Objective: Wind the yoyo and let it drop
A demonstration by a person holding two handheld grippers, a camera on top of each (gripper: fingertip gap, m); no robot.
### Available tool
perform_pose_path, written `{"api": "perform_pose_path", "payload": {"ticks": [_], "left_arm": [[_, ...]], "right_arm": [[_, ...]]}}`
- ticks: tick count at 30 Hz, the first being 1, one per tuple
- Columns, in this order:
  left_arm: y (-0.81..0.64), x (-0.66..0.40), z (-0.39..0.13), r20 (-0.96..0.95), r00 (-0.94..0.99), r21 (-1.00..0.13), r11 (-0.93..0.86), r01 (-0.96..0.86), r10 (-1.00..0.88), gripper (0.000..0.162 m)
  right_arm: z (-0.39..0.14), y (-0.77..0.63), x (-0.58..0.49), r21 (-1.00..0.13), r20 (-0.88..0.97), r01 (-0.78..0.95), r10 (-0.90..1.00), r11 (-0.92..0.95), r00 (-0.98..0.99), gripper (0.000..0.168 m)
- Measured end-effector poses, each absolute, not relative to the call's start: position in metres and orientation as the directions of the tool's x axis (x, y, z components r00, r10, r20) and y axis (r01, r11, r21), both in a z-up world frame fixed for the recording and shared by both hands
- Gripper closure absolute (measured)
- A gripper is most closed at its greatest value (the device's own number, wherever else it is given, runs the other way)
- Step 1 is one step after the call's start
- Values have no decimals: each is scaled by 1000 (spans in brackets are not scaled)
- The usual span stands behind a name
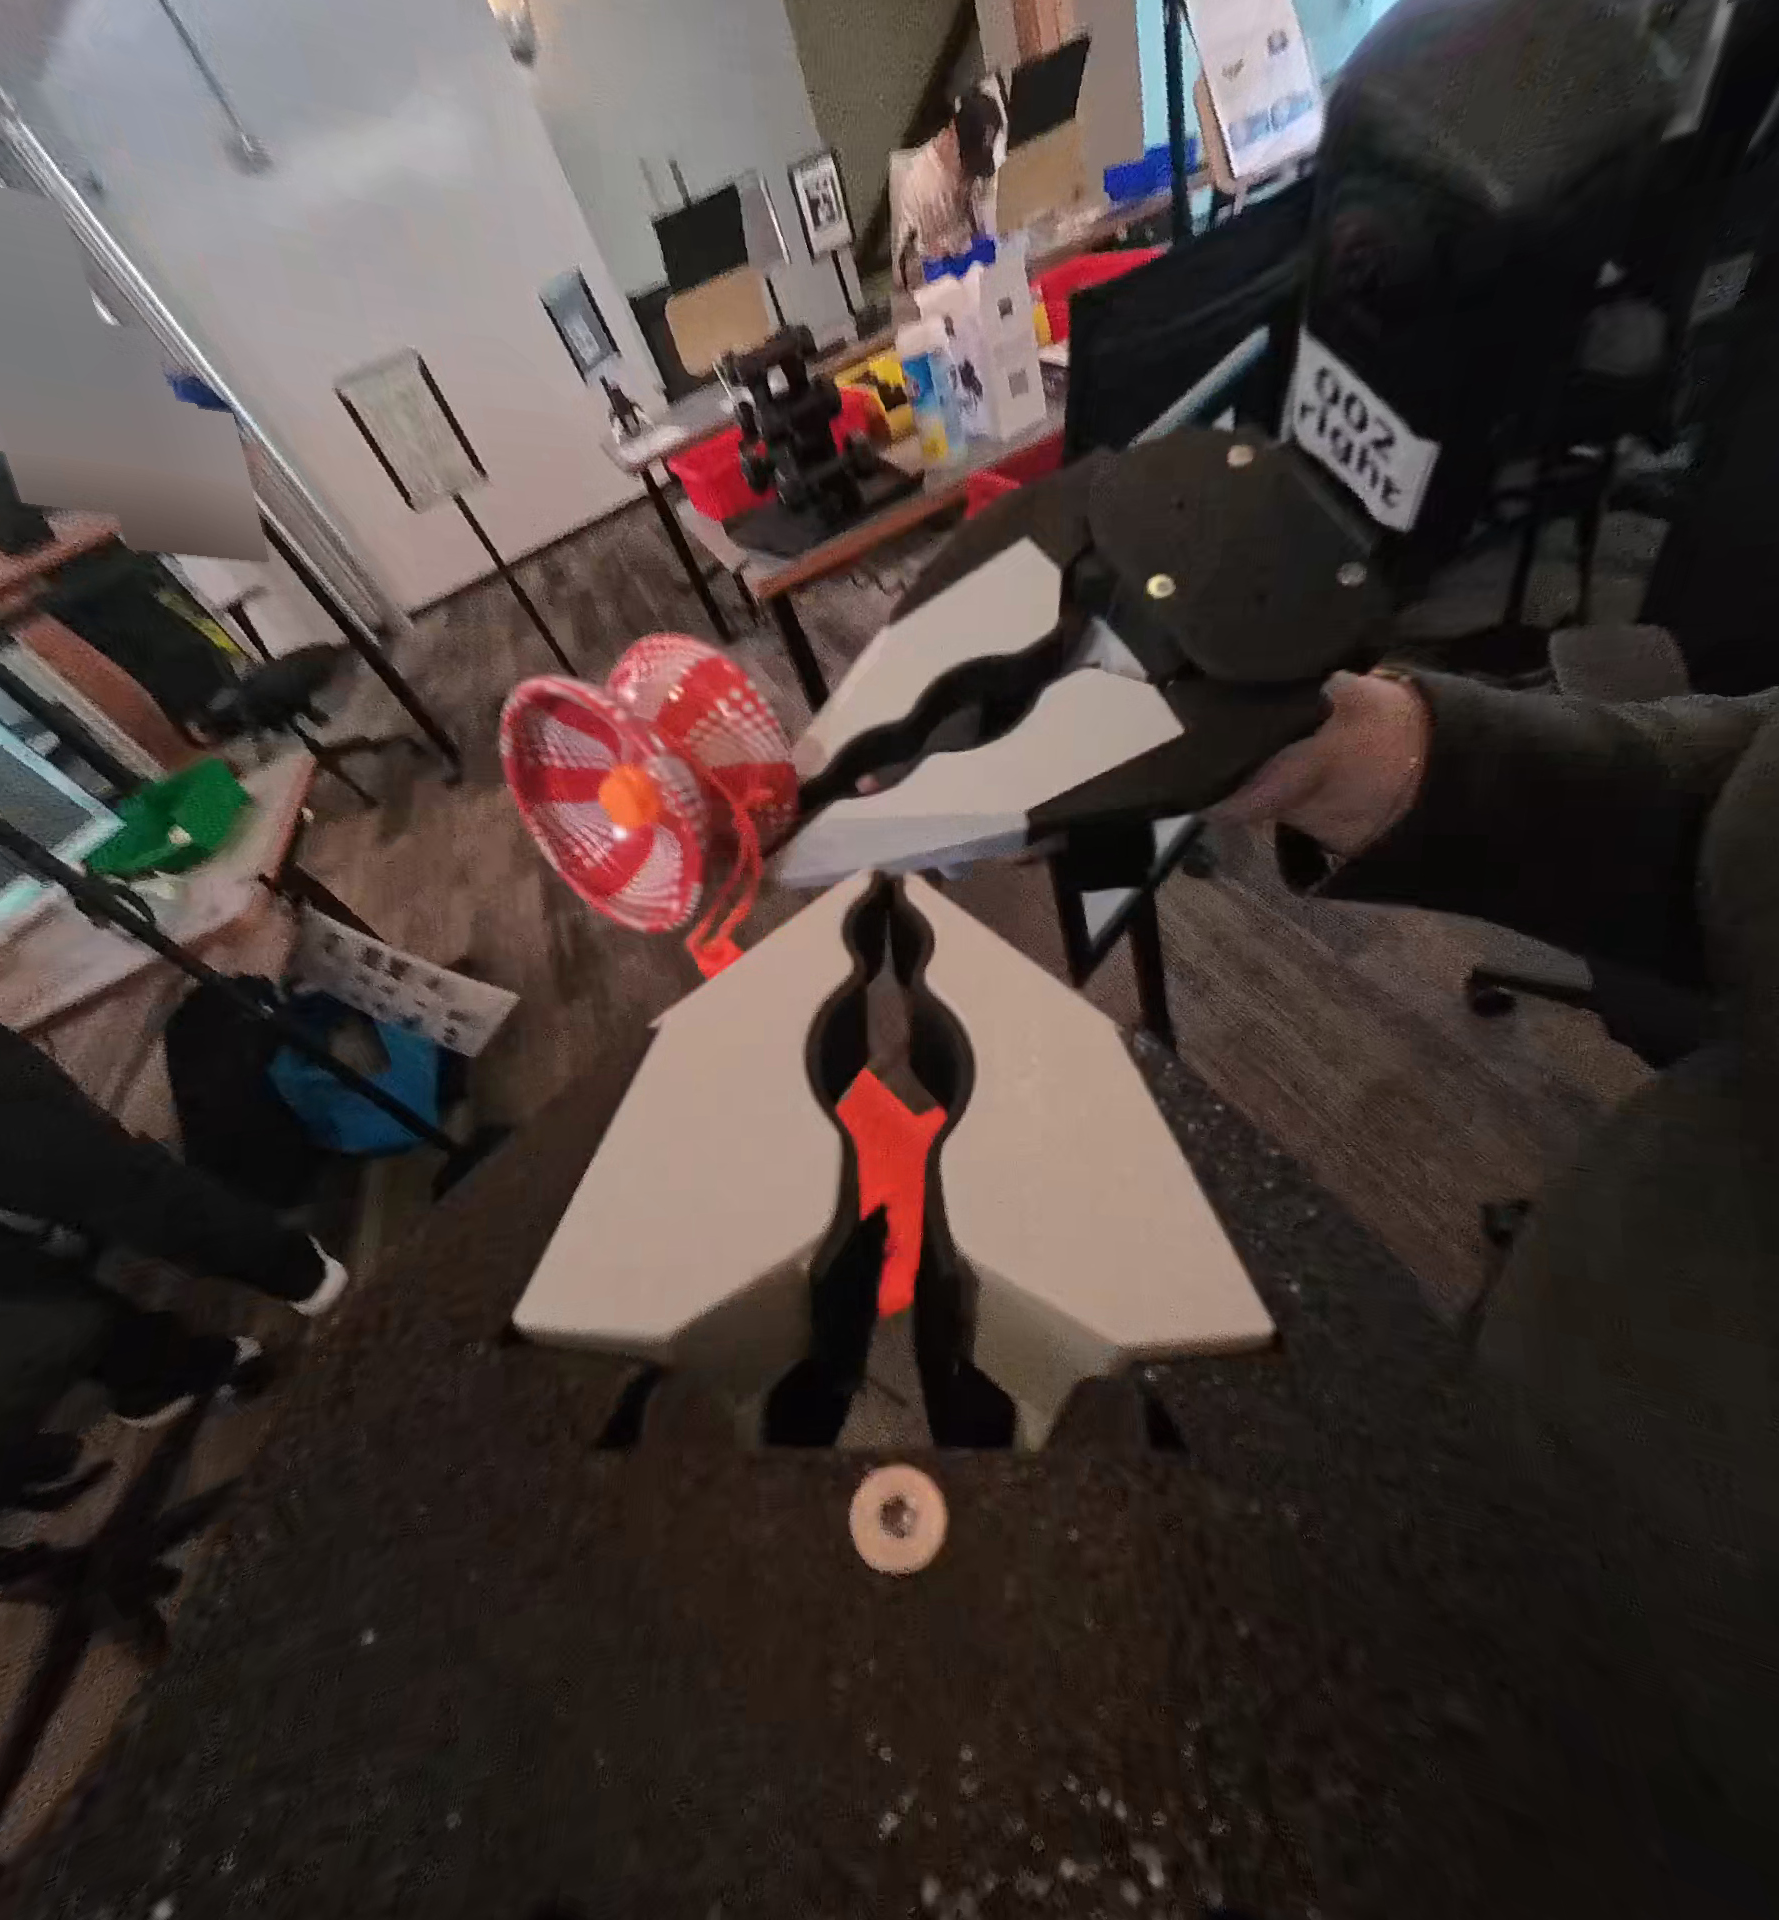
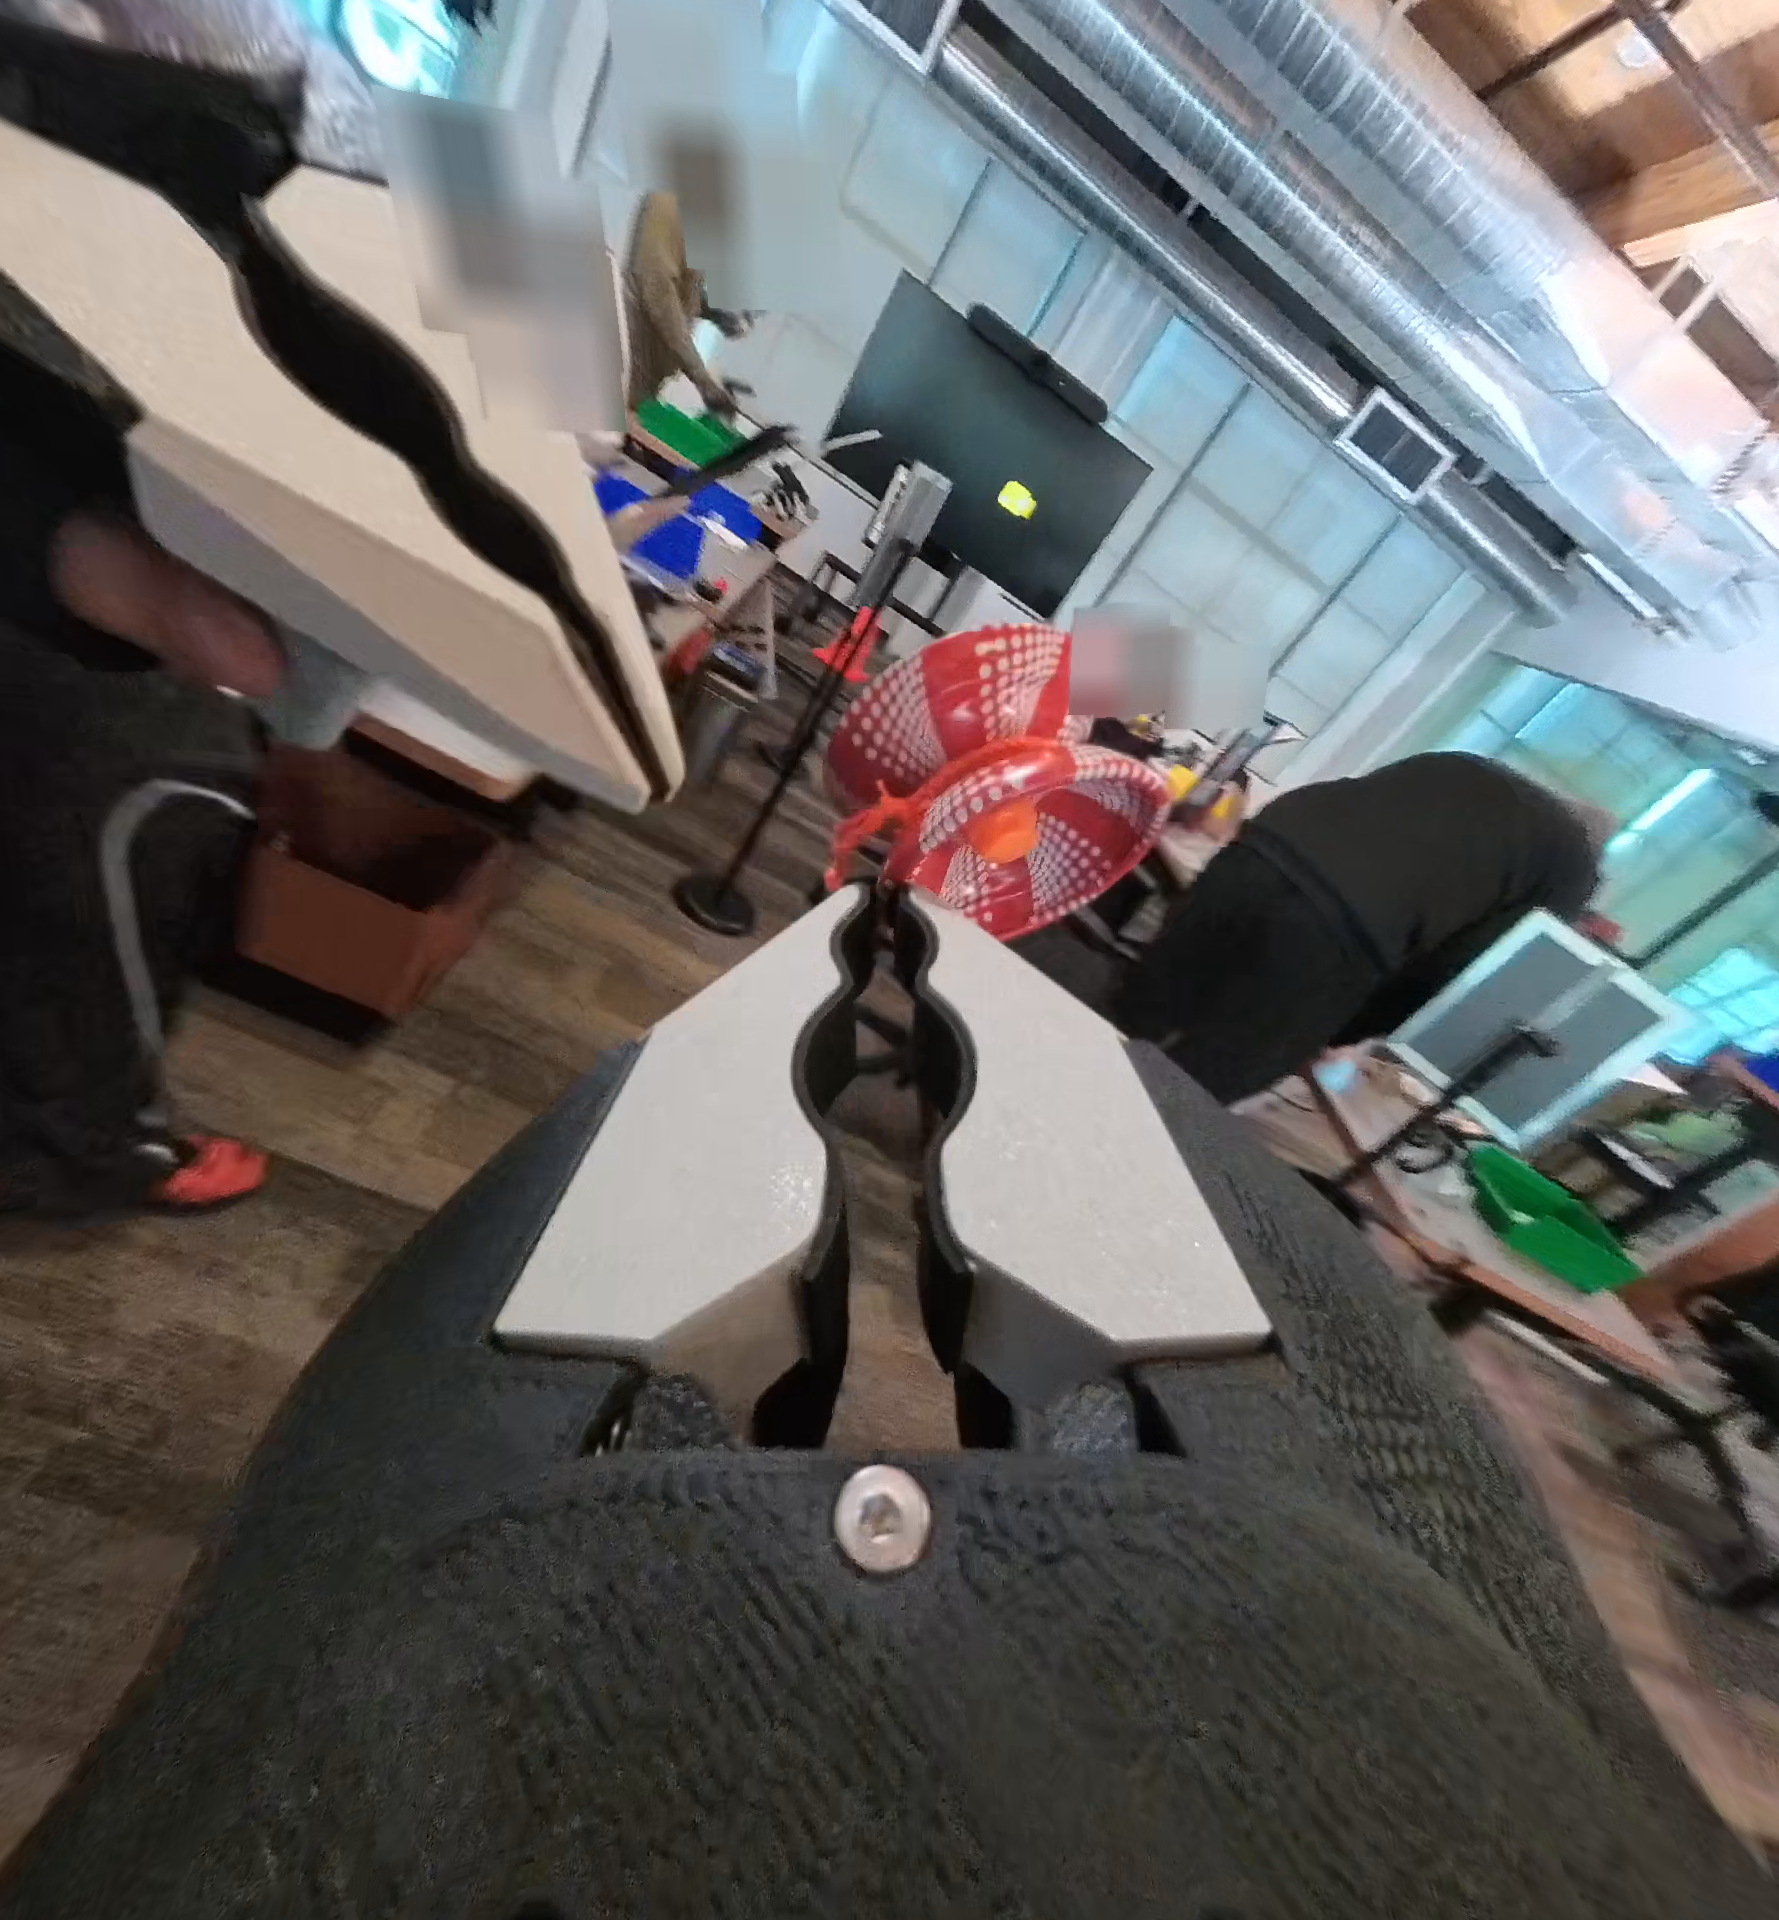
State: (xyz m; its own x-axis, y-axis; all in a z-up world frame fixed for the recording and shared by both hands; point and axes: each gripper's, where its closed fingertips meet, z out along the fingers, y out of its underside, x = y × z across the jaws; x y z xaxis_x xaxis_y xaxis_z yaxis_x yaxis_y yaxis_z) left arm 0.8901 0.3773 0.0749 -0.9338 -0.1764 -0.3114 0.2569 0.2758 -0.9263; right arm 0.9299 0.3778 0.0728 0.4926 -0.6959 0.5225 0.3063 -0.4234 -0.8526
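A red and white yoyo [image 1: 636, 790] with an orange hub hangs in the air; it also shows in the right wrist view [image 2: 999, 800]. Its red string [image 2: 864, 826] is bunched at the tips of my right gripper [image 2: 880, 899], which is shut on it. In the left wrist view the right gripper [image 1: 802, 831] comes in from the right, with the string [image 1: 745, 862] dangling beside the yoyo. My left gripper [image 1: 885, 894] is shut, its tips just under the right gripper's, with nothing seen held. It shows at the upper left of the right wrist view [image 2: 661, 784]. An orange-red patch shows through its finger gap.
Tables with red bins [image 1: 719, 478] and a black device [image 1: 791, 436] stand behind. A green bin [image 1: 173, 816] sits left. A stanchion post [image 2: 719, 904], a brown box [image 2: 365, 914], a person in black [image 2: 1384, 914] and legs with orange shoes [image 2: 210, 1164] are nearby.
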Motion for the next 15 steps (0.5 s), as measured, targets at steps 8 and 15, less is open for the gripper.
{"api": "perform_pose_path", "payload": {"ticks": [8, 15], "left_arm": [[407, 871, 141, -448, -852, -879, -38, 475, -272, 92], [399, 864, 124, -59, -998, -996, -69, 57, 25, 81]], "right_arm": [[89, 393, 876, -941, 331, 326, -456, -93, 826, 168], [91, 399, 837, -964, 240, 257, -206, 62, 949, 168]]}}
